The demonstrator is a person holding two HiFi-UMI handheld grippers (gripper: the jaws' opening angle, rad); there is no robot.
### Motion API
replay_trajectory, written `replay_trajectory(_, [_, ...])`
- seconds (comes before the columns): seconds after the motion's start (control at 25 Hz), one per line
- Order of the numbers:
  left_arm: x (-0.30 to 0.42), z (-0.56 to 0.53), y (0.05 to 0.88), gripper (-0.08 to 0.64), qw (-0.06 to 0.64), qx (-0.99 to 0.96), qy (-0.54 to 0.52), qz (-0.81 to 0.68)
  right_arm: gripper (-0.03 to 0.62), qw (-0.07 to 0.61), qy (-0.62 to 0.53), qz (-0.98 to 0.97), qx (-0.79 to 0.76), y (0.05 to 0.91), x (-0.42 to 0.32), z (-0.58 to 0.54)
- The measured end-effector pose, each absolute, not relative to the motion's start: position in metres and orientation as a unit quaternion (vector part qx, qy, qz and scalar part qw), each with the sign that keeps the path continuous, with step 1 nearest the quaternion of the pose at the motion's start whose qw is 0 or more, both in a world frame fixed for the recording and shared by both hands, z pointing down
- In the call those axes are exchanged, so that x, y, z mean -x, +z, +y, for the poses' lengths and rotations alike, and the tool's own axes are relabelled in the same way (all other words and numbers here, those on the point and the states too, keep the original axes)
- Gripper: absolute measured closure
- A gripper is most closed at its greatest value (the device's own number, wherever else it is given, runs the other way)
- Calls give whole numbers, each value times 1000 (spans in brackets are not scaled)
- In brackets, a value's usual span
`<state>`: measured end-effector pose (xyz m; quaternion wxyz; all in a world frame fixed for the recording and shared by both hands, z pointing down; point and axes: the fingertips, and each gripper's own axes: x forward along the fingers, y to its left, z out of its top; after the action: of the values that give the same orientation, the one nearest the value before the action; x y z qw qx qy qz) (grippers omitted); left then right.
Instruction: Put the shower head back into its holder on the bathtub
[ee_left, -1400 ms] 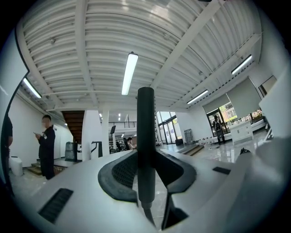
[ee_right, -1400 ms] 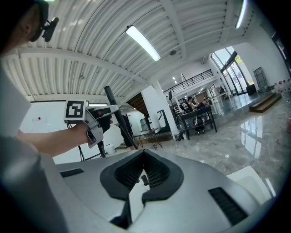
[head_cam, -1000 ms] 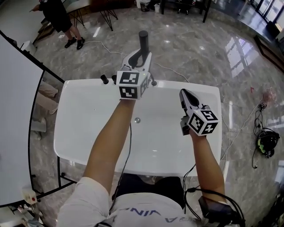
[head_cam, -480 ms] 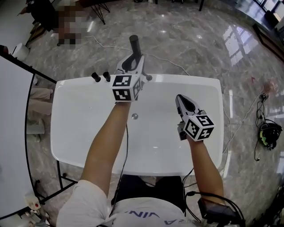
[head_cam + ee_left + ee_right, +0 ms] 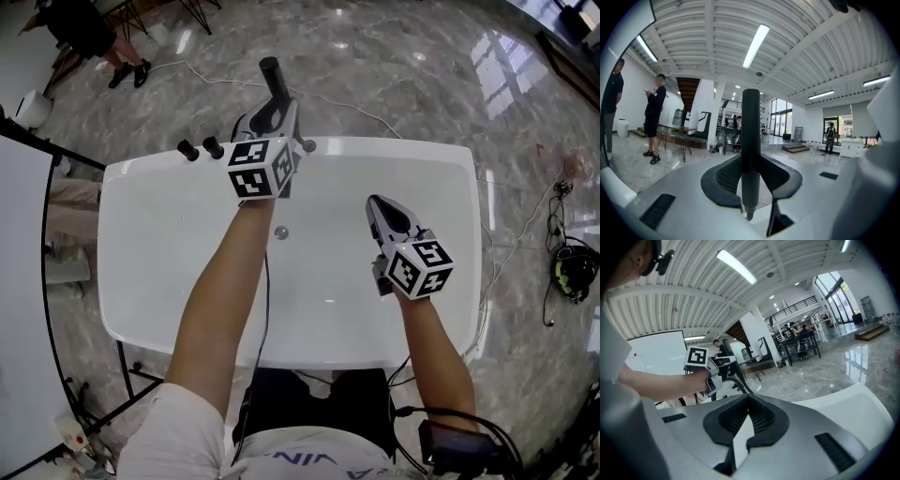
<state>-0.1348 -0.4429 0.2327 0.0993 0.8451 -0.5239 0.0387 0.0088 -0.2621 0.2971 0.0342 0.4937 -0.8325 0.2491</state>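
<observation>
A white bathtub [image 5: 403,148] fills the middle of the head view. The shower head [image 5: 273,79] is a dark rod that stands upright between the jaws of my left gripper [image 5: 278,112], which is shut on it over the tub's far rim. In the left gripper view the shower head [image 5: 750,140] rises straight through the middle, pinched near its lower end. Two black knobs [image 5: 200,148] sit on the rim just left of it. My right gripper [image 5: 378,204] hangs over the tub's right half, its jaws shut with nothing in them; the right gripper view shows its tips [image 5: 749,398] meeting.
A drain [image 5: 280,231] lies in the tub floor under my left forearm. A whiteboard on a black frame [image 5: 23,281] stands at the left. A person [image 5: 84,28] stands at the far left on the marble floor. Cables and a headset [image 5: 574,272] lie at the right.
Both grippers have sunk toward the tub. The left one still holds the shower head, which is lower and nearer the far rim. The right jaws stay shut.
</observation>
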Motion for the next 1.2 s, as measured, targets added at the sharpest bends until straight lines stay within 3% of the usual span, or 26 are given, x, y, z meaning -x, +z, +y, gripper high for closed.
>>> replay_trajectory(0.36, [127,-457,300,430,86,-840,58,-532,581,46,186,-864,-465,306,16,-264])
replay_trajectory(1.2, [103,-493,415,430,50,-862,60,-501,581,75,202,-871,-441,415,24,-261])
